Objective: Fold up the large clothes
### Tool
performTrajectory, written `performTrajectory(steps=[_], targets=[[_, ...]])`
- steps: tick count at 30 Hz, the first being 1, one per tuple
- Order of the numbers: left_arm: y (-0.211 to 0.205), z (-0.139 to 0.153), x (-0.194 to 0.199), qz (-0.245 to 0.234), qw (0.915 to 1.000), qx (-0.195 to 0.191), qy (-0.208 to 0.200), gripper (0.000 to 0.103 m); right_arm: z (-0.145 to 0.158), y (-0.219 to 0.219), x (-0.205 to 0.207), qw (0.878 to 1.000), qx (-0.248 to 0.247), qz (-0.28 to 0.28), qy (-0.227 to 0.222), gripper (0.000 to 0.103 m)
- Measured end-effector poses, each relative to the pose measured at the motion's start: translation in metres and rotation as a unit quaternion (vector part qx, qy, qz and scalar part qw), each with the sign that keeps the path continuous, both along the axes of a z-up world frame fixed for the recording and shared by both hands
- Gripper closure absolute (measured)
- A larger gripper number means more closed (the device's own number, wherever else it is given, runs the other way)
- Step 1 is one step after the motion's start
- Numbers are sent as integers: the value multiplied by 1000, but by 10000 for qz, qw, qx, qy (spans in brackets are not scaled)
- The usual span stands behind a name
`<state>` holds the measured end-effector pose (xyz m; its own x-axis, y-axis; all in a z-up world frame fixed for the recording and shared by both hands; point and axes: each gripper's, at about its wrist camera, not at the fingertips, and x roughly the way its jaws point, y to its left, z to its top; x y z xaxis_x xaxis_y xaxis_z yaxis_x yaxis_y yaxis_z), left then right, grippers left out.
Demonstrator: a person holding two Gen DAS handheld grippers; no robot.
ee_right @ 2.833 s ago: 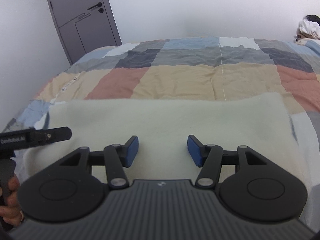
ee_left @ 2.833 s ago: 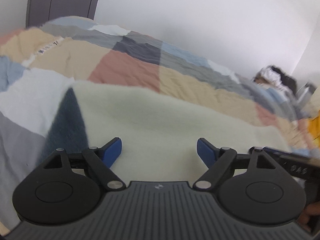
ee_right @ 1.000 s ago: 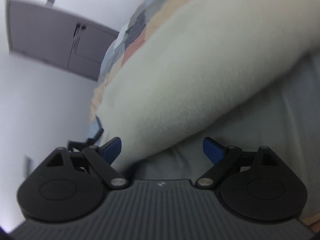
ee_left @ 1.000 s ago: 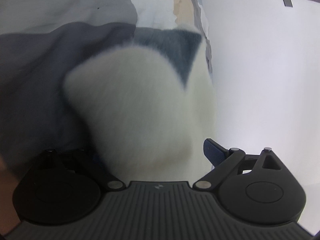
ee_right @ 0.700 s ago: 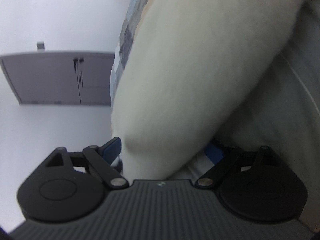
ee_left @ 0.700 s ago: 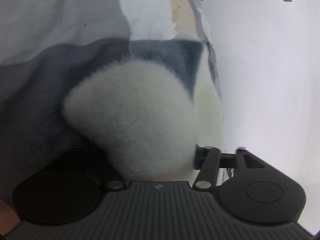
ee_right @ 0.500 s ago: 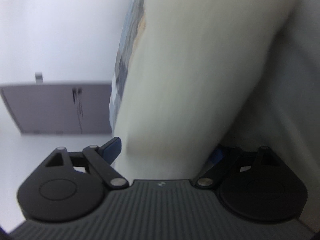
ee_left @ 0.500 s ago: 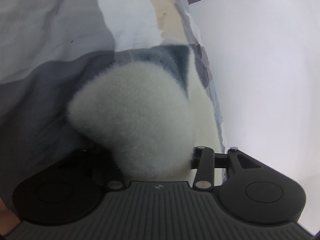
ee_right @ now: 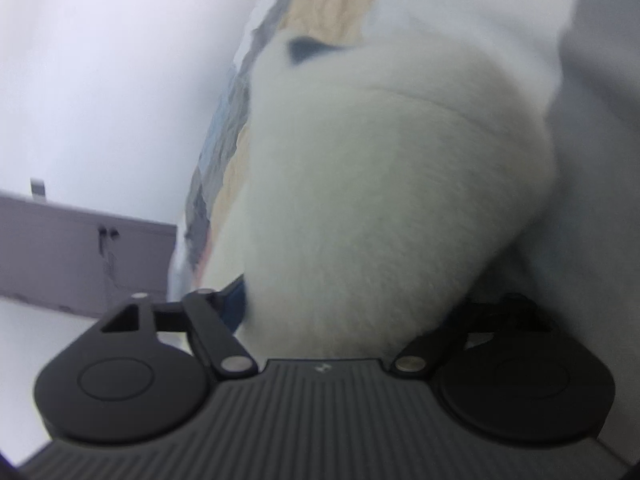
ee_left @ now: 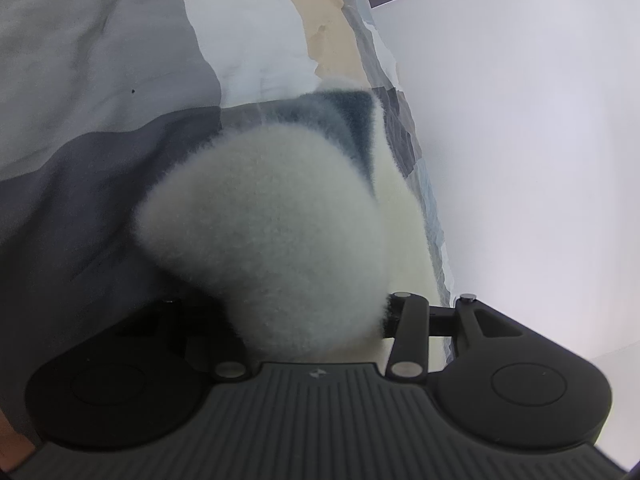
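- Left gripper [ee_left: 312, 320] clamped narrow on a bunched corner of the fluffy cream fleece garment [ee_left: 272, 232].
- Right gripper [ee_right: 344, 316] closing around another thick fold of the fleece, lying between its jaws.
- Beneath and beyond the fleece, patchwork bedspread [ee_left: 100, 60] of grey, white and tan squares.

I see a bed covered by a patchwork quilt [ee_left: 100, 80] in grey, white, tan and blue blocks, rumpled in places. Behind it stands a plain white wall [ee_left: 520, 160], evenly lit. In my right view a grey door [ee_right: 72, 256] with a dark handle shows, blurred.
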<state>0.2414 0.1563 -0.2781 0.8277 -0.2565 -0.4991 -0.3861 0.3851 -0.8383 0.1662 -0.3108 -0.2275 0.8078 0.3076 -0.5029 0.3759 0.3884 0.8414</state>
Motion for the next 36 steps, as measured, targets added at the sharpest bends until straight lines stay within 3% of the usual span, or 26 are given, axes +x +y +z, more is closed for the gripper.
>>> performTrajectory(steps=[5, 8, 15, 24, 29, 36], targets=[[0, 5, -8, -206, 9995, 148, -209, 55, 19, -1, -10, 9982, -475, 240, -273, 56], [2, 11, -22, -143, 9993, 118, -334, 55, 30, -8, -20, 9966, -514, 303, -567, 61], [3, 25, -50, -244, 9986, 64, -459, 55, 48, -21, -51, 9928, -535, 518, -941, 63], [-22, 68, -56, -429, 9953, -256, -833, 55, 102, -37, -53, 9847, -486, 720, -1511, 63], [-66, 106, -28, -648, 9915, -349, -1076, 55, 133, -80, -50, 9821, -408, 621, -1730, 63], [-151, 153, 57, -1446, 9821, -350, -1154, 55, 177, -166, -43, 9770, -575, 160, -2048, 63]])
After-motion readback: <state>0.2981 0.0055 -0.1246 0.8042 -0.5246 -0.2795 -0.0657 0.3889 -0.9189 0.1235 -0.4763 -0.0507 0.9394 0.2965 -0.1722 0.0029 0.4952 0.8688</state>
